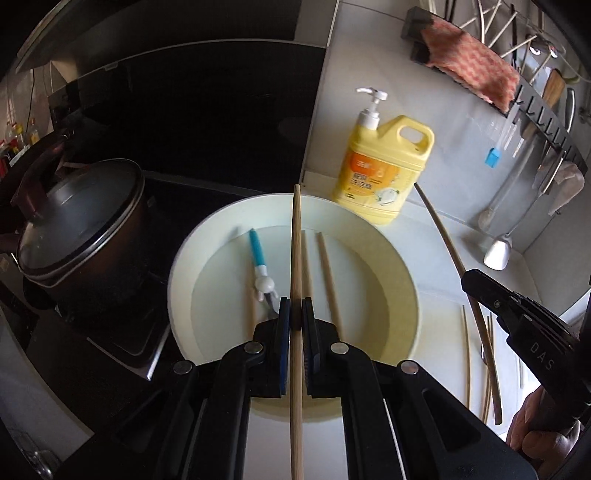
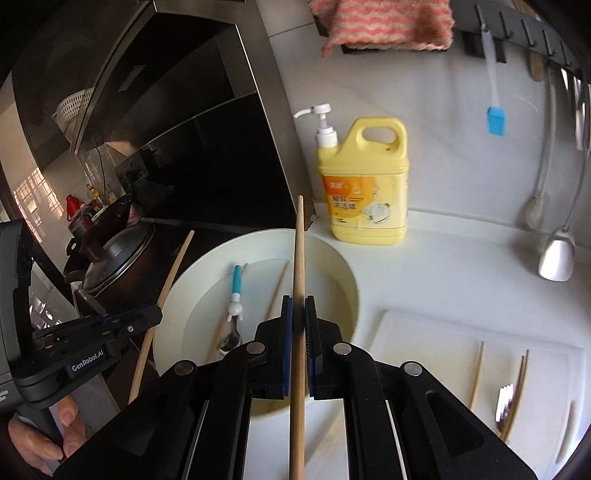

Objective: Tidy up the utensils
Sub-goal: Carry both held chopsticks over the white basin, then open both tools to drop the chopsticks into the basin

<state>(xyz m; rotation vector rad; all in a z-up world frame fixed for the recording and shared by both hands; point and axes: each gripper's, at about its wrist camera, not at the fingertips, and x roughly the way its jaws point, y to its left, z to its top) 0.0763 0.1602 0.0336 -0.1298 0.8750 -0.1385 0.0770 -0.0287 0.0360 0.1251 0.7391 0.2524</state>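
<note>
Now one chopstick between each gripper's closed pads, above the basin.

The bowl is cream-white. The chopsticks are pale tan wood. The spoon has a teal-blue handle with a white figure. The detergent bottle is yellow with an orange label and white pump. The cloth is pink-and-cream checked. The brush is bright blue.
</note>
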